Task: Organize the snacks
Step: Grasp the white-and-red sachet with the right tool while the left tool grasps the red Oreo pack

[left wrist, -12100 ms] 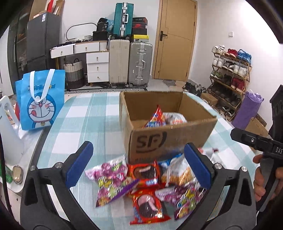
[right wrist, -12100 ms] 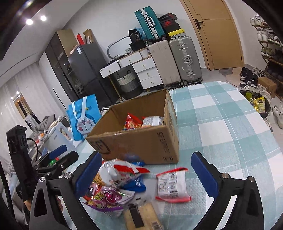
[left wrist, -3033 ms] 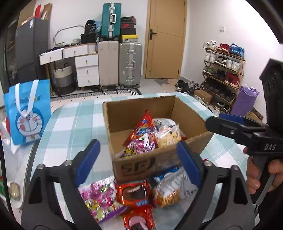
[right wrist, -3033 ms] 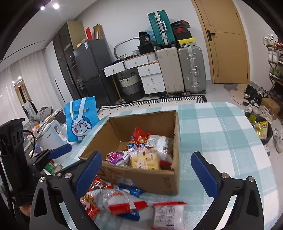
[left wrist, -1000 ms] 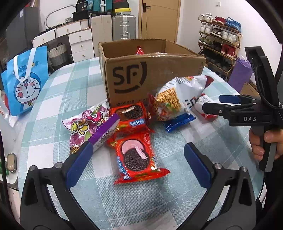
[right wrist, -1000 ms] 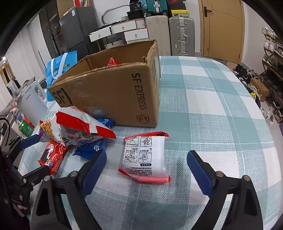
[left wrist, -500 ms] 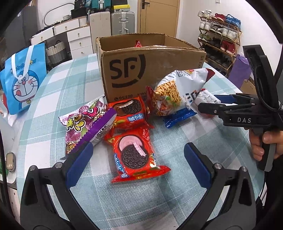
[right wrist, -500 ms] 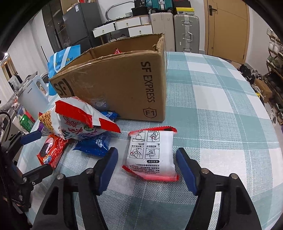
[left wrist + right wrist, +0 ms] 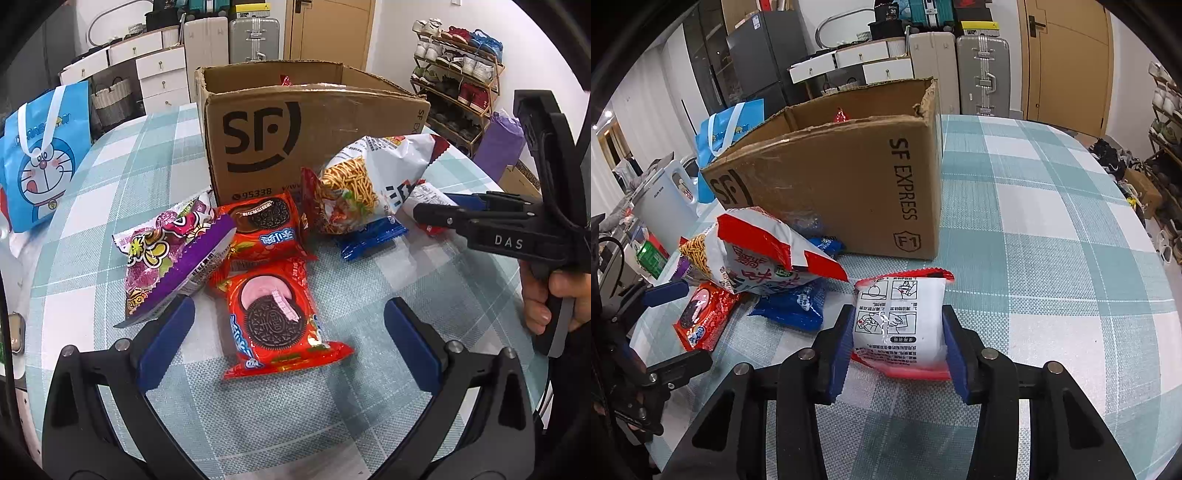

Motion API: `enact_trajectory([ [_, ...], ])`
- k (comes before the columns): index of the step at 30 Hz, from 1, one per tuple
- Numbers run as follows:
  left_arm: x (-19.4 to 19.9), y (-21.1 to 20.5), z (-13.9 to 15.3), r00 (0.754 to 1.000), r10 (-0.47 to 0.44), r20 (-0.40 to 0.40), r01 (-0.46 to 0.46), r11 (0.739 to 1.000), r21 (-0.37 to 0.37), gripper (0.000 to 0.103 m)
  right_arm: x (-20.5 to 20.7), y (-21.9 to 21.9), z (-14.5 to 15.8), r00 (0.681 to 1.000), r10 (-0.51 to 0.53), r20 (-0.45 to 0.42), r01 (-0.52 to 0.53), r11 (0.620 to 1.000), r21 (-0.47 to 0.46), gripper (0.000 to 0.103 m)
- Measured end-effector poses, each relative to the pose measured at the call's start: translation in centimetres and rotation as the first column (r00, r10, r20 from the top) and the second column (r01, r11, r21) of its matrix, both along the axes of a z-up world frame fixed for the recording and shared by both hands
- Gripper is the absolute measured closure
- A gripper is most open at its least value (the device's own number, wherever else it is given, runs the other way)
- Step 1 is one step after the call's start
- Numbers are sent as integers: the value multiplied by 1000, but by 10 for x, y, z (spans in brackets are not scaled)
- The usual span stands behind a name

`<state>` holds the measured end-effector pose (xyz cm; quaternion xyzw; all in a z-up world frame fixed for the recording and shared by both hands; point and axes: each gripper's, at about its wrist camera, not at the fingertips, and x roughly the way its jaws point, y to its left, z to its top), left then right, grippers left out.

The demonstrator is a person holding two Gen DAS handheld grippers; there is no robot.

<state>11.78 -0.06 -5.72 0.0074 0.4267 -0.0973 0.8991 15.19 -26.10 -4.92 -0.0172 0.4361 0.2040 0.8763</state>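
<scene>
Here, bench: a round top under a teal-and-white checked cloth (image 9: 1052, 229), carrying the open cardboard box (image 9: 849, 184) printed "SF EXPRESS".
Room behind the box: white drawers (image 9: 849, 61), suitcases (image 9: 982, 70), a wooden door (image 9: 1067, 55); a shoe rack (image 9: 454, 55) stands off to the box's right.
Beside the box: a blue cartoon bag (image 9: 40, 155) on its left.
In front of the box: a purple candy bag (image 9: 166, 254), two red cookie packs, one (image 9: 266, 225) touching the box wall and one (image 9: 277, 321) nearer the camera, a noodle snack bag (image 9: 369, 177) lying on a blue packet (image 9: 369, 236).
Right gripper (image 9: 899, 332): held low over the cloth, its blue fingers (image 9: 842, 343) clenched on both sides of a white red-edged packet (image 9: 899, 321), just in front of the box's right corner.
Left gripper (image 9: 288, 339): fingers released and spread wide, either side of the nearer cookie pack without touching it.
Right hand (image 9: 554, 299): wrapped on the handle, finger on the trigger.
</scene>
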Motion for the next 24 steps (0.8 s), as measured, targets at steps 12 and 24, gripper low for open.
enact_trajectory([
  [12, 2, -1, -5, 1000, -9, -17, 9, 1000, -9, 5, -2, -5, 8, 1000, -4, 19, 3, 1000, 25, 58],
  [24, 5, 1, -11, 999, -28, -29, 27, 999, -21, 62, -3, -6, 11, 1000, -5, 30, 4, 1000, 28, 58],
])
